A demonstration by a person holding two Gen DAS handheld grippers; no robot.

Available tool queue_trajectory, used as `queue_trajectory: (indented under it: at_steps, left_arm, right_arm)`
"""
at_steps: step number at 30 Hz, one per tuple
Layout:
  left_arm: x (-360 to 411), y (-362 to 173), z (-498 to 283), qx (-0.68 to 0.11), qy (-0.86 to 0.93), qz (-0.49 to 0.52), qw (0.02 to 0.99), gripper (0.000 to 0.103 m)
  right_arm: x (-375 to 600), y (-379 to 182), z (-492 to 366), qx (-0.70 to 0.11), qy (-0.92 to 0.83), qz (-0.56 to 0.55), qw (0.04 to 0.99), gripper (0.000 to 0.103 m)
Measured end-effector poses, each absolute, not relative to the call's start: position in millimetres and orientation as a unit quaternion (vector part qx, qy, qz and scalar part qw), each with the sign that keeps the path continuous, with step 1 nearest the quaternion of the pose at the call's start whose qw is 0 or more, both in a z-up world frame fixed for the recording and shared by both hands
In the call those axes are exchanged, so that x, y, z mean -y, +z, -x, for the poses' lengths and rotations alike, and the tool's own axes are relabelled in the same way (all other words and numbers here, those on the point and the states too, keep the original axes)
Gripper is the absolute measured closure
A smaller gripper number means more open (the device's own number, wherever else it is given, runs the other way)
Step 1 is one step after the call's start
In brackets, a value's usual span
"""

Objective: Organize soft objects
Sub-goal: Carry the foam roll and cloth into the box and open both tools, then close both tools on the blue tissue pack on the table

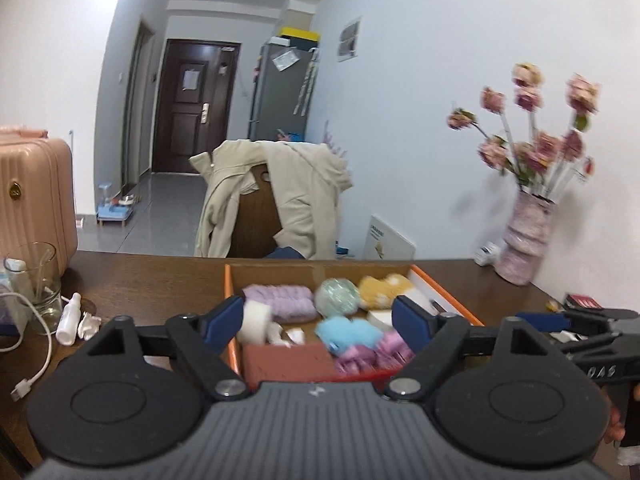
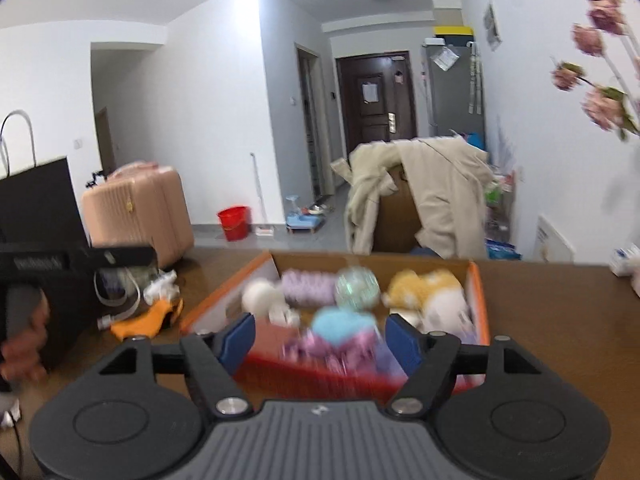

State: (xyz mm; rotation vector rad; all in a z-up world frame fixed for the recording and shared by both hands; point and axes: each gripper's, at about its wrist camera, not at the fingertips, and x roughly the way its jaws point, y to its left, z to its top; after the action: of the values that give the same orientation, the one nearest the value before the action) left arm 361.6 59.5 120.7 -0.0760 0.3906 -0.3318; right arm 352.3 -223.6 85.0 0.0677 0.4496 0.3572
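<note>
Both the left hand-held gripper (image 1: 318,320) and the right hand-held gripper (image 2: 320,342) stand wide open, gripping nothing. Beyond them on the brown surface (image 1: 160,280), the orange-edged cardboard box (image 1: 280,270) holds the soft objects: a lilac scrunchie (image 1: 280,300), a blue pompom (image 1: 348,330) and a yellow plush (image 1: 380,286).

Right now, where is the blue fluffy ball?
In both wrist views the blue fluffy ball lies inside the orange-edged box, beside the pink pompoms.

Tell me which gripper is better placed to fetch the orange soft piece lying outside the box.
Left, probably: the crumpled orange soft piece lies left of the orange-edged cardboard box, on the left gripper's side. Both grippers stand open and empty.
</note>
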Motion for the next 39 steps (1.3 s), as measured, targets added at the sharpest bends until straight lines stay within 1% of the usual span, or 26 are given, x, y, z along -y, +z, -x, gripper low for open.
queue_trajectory:
  at_steps: [4, 6, 8, 10, 13, 18, 24, 30, 39]
  left_arm:
    - [-42, 112, -320, -0.201, -0.152, -0.001, 0.968, 0.018]
    - [-36, 104, -296, -0.194, -0.142, -0.010, 0.971, 0.015]
    - [-30, 95, -272, -0.188, -0.141, -0.007, 0.972, 0.012]
    - [-26, 88, -253, -0.191, -0.145, 0.000, 0.971, 0.012]
    - [-22, 78, -230, -0.201, -0.139, 0.011, 0.970, 0.007]
    - [-19, 57, -208, -0.221, -0.119, 0.024, 0.968, 0.007]
    - [-22, 44, -210, -0.242, -0.115, 0.020, 0.963, 0.007]
    - [-26, 42, -237, -0.253, -0.115, 0.026, 0.960, 0.004]
    - [-20, 28, -291, -0.273, -0.117, 0.022, 0.955, 0.004]
  right_arm:
    - [228, 59, -307, -0.233, 0.179, -0.024, 0.956, 0.031]
    - [227, 48, -289, -0.244, 0.179, -0.019, 0.953, 0.031]
    - [227, 39, -271, -0.254, 0.179, -0.020, 0.950, 0.031]
    - [227, 31, -253, -0.260, 0.186, -0.034, 0.947, 0.031]
    - [230, 24, -233, -0.259, 0.195, -0.052, 0.944, 0.031]
    - [231, 14, -221, -0.271, 0.196, -0.054, 0.941, 0.030]
    - [227, 11, -232, -0.273, 0.182, -0.045, 0.943, 0.029]
    - [221, 7, -255, -0.279, 0.177, -0.035, 0.943, 0.028]
    - [195, 1, -335, -0.295, 0.176, -0.007, 0.939, 0.027]
